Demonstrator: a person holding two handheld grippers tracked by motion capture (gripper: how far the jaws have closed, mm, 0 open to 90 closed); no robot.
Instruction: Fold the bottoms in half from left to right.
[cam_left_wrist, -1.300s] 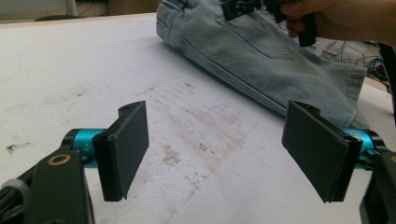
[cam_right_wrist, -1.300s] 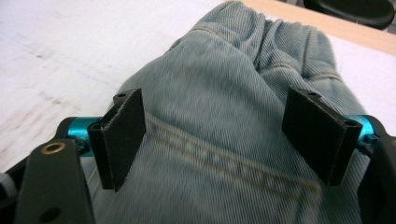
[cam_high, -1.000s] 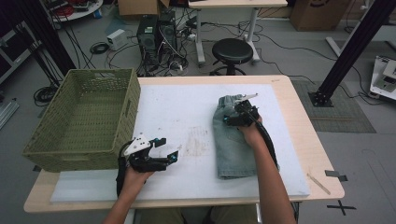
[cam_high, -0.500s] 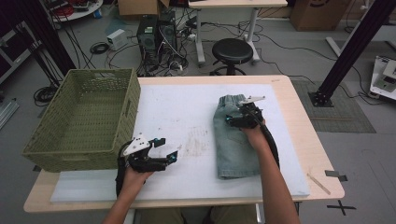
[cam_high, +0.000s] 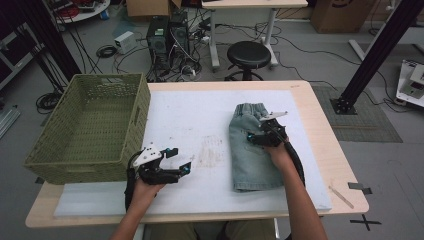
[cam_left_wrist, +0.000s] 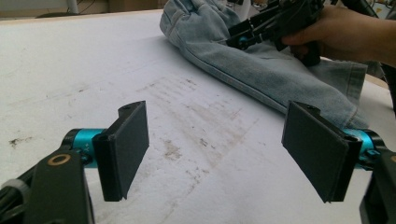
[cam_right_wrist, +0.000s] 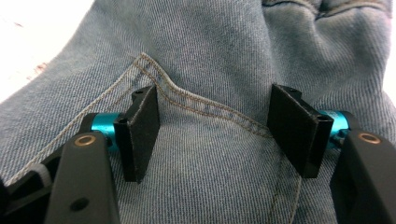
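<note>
A workshop floor strewn with cables, computer towers and a round black stool (cam_high: 248, 53) lies behind a wooden table (cam_high: 320, 112) covered by a stained white mat (cam_high: 200, 120). On the mat's right half a pair of light denim shorts (cam_high: 252, 155) lies folded lengthwise, waistband away from the person; a green woven basket (cam_high: 87, 127) stands at the table's left edge, well apart from it. The right gripper (cam_high: 261, 137) rests low over the upper part of the shorts, and the right gripper view shows its pads (cam_right_wrist: 140, 133) astride a stitched pocket seam (cam_right_wrist: 205, 108); the jaws have just been closing but are not yet pressing, with denim lying flat beneath and between them rather than gathered. The left gripper (cam_high: 182, 167) waits on the bare mat near the basket, its jaws spread wide with nothing between them, as the left gripper view confirms (cam_left_wrist: 224, 149). The main risk, in my judgement, is that the right jaws close on flat cloth and pinch just the top layer at the pocket, or slide off the seam altogether; a lift would then peel the fold open and leave the shorts dangling lopsided. A one-handed carry towards the basket could also drag the hem across the mat, and the trailing leg might catch the basket rim instead of dropping inside.
</note>
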